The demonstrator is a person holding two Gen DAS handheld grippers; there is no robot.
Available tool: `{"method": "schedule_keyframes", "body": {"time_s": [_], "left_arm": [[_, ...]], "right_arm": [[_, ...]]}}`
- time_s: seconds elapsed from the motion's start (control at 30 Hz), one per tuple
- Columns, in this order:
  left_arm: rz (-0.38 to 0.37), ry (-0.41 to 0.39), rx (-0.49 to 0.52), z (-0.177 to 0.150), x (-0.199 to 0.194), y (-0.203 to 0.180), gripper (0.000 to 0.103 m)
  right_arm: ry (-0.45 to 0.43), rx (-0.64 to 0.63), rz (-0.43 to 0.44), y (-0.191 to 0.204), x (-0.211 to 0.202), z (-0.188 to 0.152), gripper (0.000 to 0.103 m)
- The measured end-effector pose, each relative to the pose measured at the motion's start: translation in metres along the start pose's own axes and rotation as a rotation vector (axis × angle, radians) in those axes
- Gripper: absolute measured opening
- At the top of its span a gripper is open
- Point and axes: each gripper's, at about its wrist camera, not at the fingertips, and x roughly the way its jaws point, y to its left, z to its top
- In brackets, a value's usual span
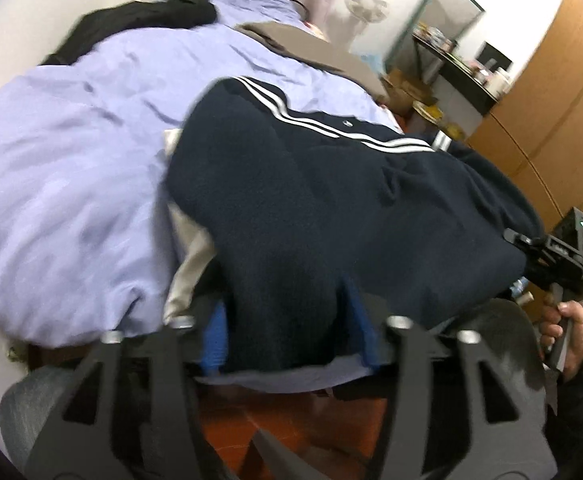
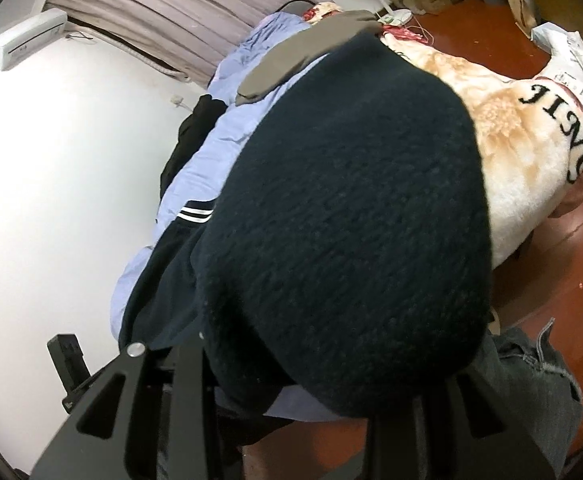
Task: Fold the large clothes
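Note:
A dark navy sweater (image 1: 331,200) with white stripes on its shoulder lies on a bed covered by a lilac duvet (image 1: 71,160). My left gripper (image 1: 287,332) is shut on the sweater's near edge; its blue pads (image 1: 215,340) pinch the fabric. In the right wrist view the same sweater (image 2: 351,220) bulges over the camera and hides my right gripper's fingertips; the fabric runs between its jaws. The right gripper's body (image 1: 551,256) shows at the sweater's right edge in the left wrist view, held by a hand.
A black garment (image 1: 139,20) and a grey-brown one (image 1: 311,48) lie further up the bed. A cream plush blanket (image 2: 511,120) hangs off the bed's right side. A fan (image 1: 367,4), a cluttered shelf (image 1: 463,68) and a wooden wardrobe (image 1: 563,100) stand to the right.

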Motion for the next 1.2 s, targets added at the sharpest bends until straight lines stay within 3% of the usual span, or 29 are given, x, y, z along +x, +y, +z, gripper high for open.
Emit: {"method": "schedule_keyframes", "body": {"time_s": [0.03,0.1,0.2,0.33,0.5,0.63,0.87,1.0,1.07,1.13,1.2], "left_arm": [[0.034,-0.024,-0.035,-0.007,-0.007,0.002,0.074],[0.066,-0.045,-0.125,-0.021,-0.015,0.009,0.077],[0.029,-0.026,-0.255,-0.046,-0.015,0.019,0.08],[-0.054,-0.023,-0.318,-0.062,0.003,0.018,0.08],[-0.141,-0.091,-0.353,-0.044,0.017,0.016,0.081],[-0.15,-0.102,-0.396,-0.027,0.023,0.021,0.081],[-0.017,-0.05,-0.452,-0.027,0.038,0.02,0.082],[-0.101,-0.106,-0.509,-0.019,0.042,0.027,0.082],[-0.15,-0.127,-0.607,-0.009,0.043,0.036,0.082],[-0.155,-0.122,-0.648,-0.002,0.044,0.041,0.082],[-0.114,-0.071,-0.64,0.008,0.053,0.037,0.084]], "right_arm": [[-0.003,0.003,0.004,0.0,0.001,0.002,0.033],[-0.007,0.013,0.018,-0.004,0.002,0.002,0.034],[-0.007,0.02,0.036,-0.009,0.004,0.002,0.034],[-0.002,0.029,0.052,-0.013,0.007,0.006,0.034],[0.002,0.035,0.061,-0.016,0.007,0.006,0.035],[-0.014,0.045,0.071,-0.018,0.007,0.006,0.036],[-0.034,0.076,0.079,-0.02,0.008,0.003,0.037],[-0.037,0.099,0.087,-0.025,0.01,0.004,0.038],[-0.036,0.113,0.09,-0.024,0.011,0.004,0.039],[-0.036,0.135,0.091,-0.024,0.014,0.006,0.042],[-0.039,0.161,0.094,-0.026,0.018,0.008,0.048]]}}
